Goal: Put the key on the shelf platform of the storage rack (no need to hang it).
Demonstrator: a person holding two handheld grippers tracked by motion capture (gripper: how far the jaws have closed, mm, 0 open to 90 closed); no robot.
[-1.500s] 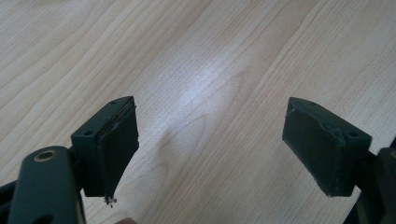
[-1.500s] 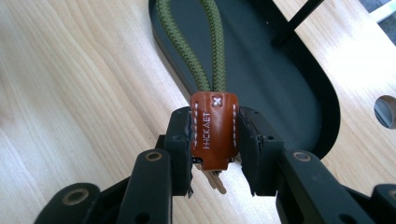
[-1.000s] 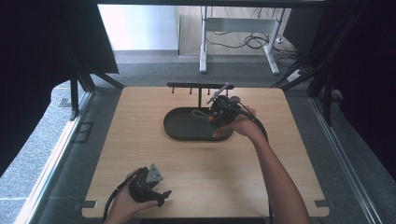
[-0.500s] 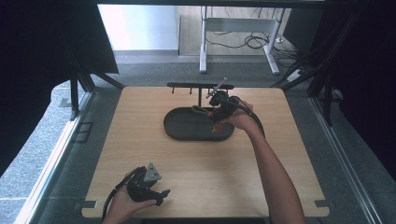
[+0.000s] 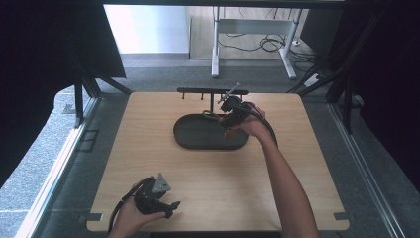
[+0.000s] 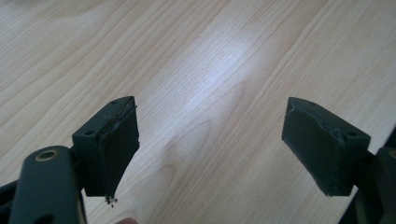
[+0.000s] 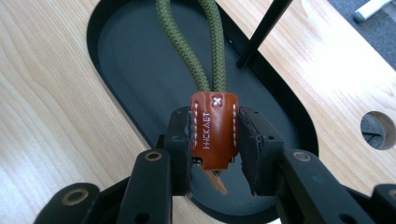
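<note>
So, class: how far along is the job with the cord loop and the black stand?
Done: the right gripper is clamped on the brown leather tab of the green cord loop, above the oval black tray. In hand: carrying it beside the hook rail. Probably left: hanging it. The left gripper rests open, idle.

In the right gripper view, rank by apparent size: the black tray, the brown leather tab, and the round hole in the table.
1. Tray
2. Leather tab, though it is nearest the camera, clamped in the right gripper
3. Hole, cut off at the frame edge

A thin black post stands close beside the green cord.
</note>
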